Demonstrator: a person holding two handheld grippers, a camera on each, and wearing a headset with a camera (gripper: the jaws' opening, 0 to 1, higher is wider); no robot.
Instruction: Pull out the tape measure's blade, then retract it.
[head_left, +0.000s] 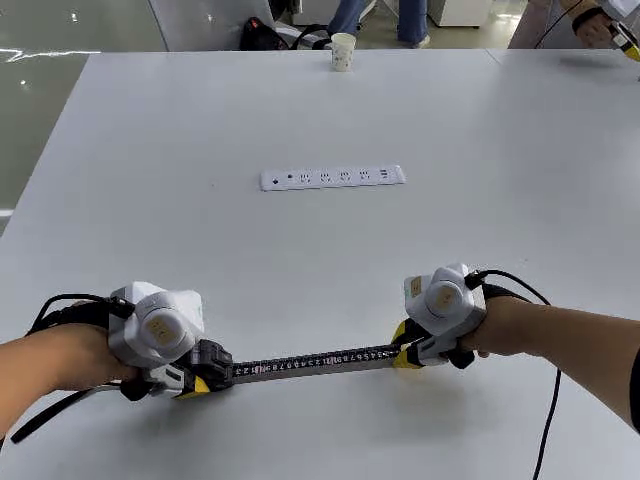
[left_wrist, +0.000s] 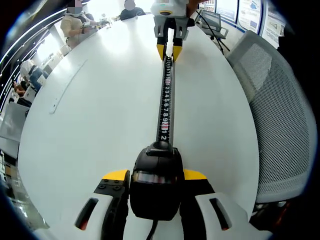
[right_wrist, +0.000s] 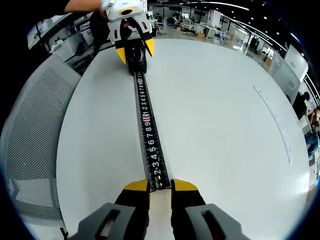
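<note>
While a person works two hand-held grippers over a white table (head_left: 300, 110), the left gripper (left_wrist: 156, 175) has its yellow-tipped fingers (left_wrist: 116, 175) clamped on the tape measure's black case (left_wrist: 156, 192). The case is lodged squarely between them, with one finger against each flank. From the case's mouth, just ahead of those fingertips, the blade (left_wrist: 166, 100) runs out straight to the right gripper (right_wrist: 160, 186). Its fingers (right_wrist: 184, 186) are closed together on the blade's free end, pinching it from both sides, so the lowest numerals sit just beyond the fingertips.

Black with white figures and a red mark partway along, the blade spans the whole gap between the two pairs of fingers. It points directly away from each gripper toward the other.

In the head view, the person's left hand (head_left: 75, 355) grasps the left gripper behind its fingers and the right hand (head_left: 503, 325) does likewise with the right gripper. Black cables (head_left: 548, 410) trail back from both.

Well beyond both sets of fingers a white power strip (head_left: 332, 178) lies flat on the table. Farther off still, a paper cup (head_left: 343, 51) stands upright. A grey mesh chair (left_wrist: 275, 115) shows to the right of the left gripper's fingers in the left gripper view. It appears to the left of the right gripper's fingers in the right gripper view.
</note>
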